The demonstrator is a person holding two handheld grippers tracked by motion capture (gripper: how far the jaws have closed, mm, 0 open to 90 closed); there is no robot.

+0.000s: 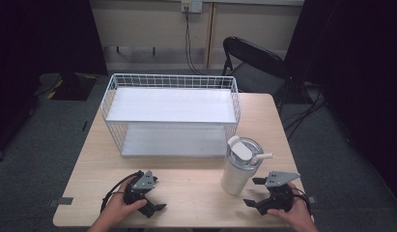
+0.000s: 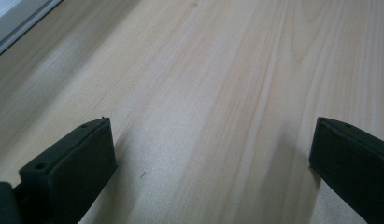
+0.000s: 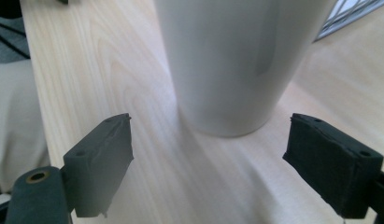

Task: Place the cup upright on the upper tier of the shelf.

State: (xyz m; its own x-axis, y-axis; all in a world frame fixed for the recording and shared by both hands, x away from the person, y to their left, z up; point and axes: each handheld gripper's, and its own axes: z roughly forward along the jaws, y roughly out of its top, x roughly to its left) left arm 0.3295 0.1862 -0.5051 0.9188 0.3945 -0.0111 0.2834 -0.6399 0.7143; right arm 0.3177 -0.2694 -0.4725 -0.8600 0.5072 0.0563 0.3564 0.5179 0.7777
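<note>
White tumbler [image 3: 231,60] fronts right gripper's [image 3: 210,163] spread jaws.

The hand-held gripper [image 2: 213,154] holds its jaws wide apart over bare wooden table [image 2: 217,70].

White wire basket rack [image 1: 171,116], two solid shelves, at far half of light wood table [image 1: 90,164]. Black folding chair [image 1: 256,65] behind table's far right corner. Black cable [image 1: 189,41] hanging from wall socket [image 1: 191,6]. Grey carpet floor [image 1: 32,159].
</note>
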